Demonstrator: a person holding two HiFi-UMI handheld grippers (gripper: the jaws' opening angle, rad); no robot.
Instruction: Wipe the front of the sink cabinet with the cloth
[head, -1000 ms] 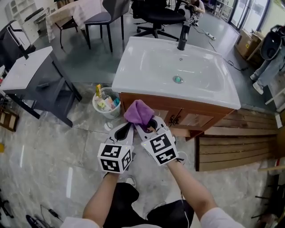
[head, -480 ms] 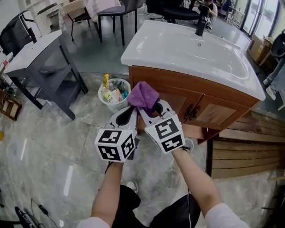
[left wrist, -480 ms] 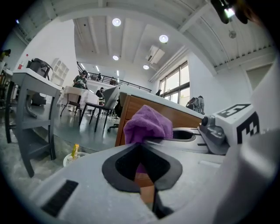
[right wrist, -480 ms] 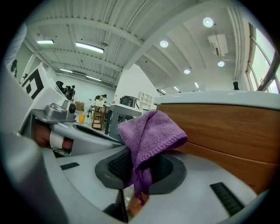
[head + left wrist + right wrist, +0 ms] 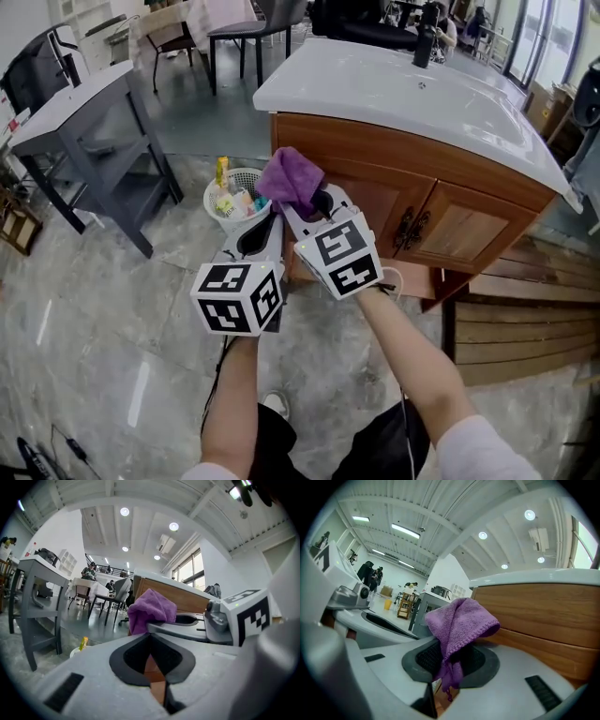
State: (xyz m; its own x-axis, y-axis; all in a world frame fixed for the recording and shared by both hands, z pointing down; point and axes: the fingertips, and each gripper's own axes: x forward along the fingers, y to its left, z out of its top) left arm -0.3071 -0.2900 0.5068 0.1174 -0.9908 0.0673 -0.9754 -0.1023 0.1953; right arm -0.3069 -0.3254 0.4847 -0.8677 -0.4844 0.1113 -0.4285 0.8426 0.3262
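The sink cabinet (image 5: 394, 192) has a wooden front with two doors under a white basin (image 5: 403, 89). My right gripper (image 5: 302, 208) is shut on a purple cloth (image 5: 292, 178), which bunches above its tips at the cabinet's upper left corner. In the right gripper view the cloth (image 5: 459, 620) hangs between the jaws, with the wooden front (image 5: 543, 616) close behind; I cannot tell if they touch. My left gripper (image 5: 265, 227) sits just left of the right one, jaws shut with nothing between them. From the left gripper view the cloth (image 5: 151, 610) shows above the right gripper's jaw.
A white waste basket (image 5: 230, 199) with bottles stands on the floor left of the cabinet. Further left is a grey table (image 5: 84, 122). Wooden slats (image 5: 525, 328) lie on the floor to the right. Dark door handles (image 5: 410, 228) sit mid-front. A black faucet (image 5: 424, 42) rises at the back.
Both grippers and my head have dropped lower and come closer to the cabinet front. The cloth, still held in the right gripper, now sits against the front's upper left corner.
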